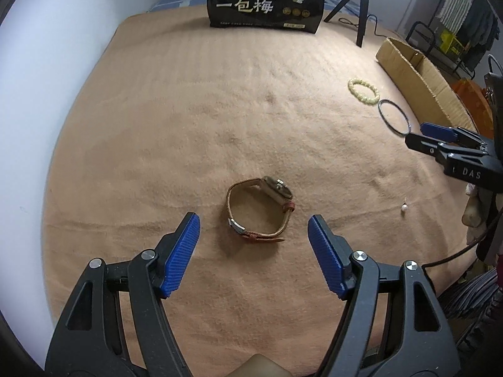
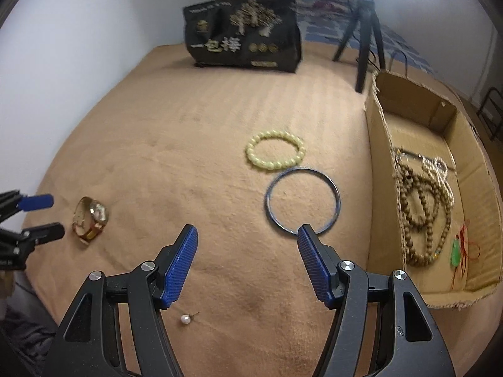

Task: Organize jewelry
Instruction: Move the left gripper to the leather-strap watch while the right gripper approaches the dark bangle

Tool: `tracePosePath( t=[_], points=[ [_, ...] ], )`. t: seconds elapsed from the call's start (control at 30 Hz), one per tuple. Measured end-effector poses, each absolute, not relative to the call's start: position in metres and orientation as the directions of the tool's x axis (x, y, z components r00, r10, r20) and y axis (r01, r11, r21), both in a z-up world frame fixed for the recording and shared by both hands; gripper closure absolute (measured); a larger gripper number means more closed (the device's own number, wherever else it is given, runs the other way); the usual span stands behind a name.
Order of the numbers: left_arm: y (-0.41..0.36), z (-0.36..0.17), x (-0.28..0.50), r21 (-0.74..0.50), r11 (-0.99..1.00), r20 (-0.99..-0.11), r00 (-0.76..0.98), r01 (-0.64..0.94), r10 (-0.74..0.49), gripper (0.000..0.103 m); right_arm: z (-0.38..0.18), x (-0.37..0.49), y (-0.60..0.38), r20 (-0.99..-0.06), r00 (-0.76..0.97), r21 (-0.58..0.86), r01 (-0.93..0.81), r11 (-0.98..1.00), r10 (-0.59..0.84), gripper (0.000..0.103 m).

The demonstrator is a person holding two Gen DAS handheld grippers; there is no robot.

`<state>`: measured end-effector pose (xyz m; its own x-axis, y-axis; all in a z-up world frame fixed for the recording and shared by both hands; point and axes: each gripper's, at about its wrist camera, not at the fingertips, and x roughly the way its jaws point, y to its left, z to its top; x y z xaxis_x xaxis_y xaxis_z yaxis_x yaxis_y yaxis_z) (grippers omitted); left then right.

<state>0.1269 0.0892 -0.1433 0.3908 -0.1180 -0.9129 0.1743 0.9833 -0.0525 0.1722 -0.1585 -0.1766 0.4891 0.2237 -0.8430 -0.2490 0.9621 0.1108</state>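
A gold watch (image 1: 278,188) with a tan strap lies on its side on the tan blanket, just ahead of and between the fingers of my left gripper (image 1: 253,218). That gripper is open and clear of the watch. My right gripper (image 2: 246,229) is also open and holds nothing. Its right fingertip covers the near rim of a dark thin bangle (image 2: 267,201). A yellow bead bracelet (image 2: 251,154) lies just beyond the bangle. A pearl earring (image 2: 185,319) rests under the right gripper's left finger. The right wrist view shows the left gripper (image 2: 56,215) beside the watch (image 2: 94,216).
An open cardboard box (image 2: 382,169) at the right holds wooden bead strands (image 2: 421,207) and a green pendant (image 2: 455,251). A black printed bag (image 2: 245,40) and a tripod (image 2: 364,31) stand at the back. A white wall borders the left.
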Motion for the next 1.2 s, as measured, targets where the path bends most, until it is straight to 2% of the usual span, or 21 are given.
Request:
tracePosePath(
  t=[0.13, 0.33, 0.67, 1.0, 1.2],
  points=[
    [0.090, -0.146, 0.127, -0.058, 0.982, -0.917, 0.380, 0.179, -0.123, 0.030, -0.184, 0.170, -0.163, -0.865, 0.466, 0.118, -0.175, 0.978, 0.188, 0.038],
    [0.086, -0.149, 0.128, -0.058, 0.978, -0.920, 0.369, 0.201, -0.131, 0.030, -0.197, 0.172, -0.159, -0.898, 0.435, 0.041, -0.069, 0.997, 0.067, 0.038],
    [0.085, -0.157, 0.130, -0.057, 0.979, -0.928, 0.351, 0.194, -0.123, 0.030, -0.207, 0.187, -0.164, -0.890, 0.455, 0.049, 0.038, 0.998, 0.026, 0.037],
    [0.076, -0.170, 0.141, -0.012, 0.979, -0.937, 0.339, 0.202, -0.081, 0.030, -0.214, 0.202, -0.158, -0.870, 0.493, 0.029, 0.060, 0.998, -0.005, 0.030],
    [0.078, -0.178, 0.149, 0.013, 0.982, -0.942, 0.331, 0.189, -0.051, 0.030, -0.215, 0.209, -0.160, -0.860, 0.510, 0.032, 0.087, 0.996, -0.017, 0.030]
  ],
)
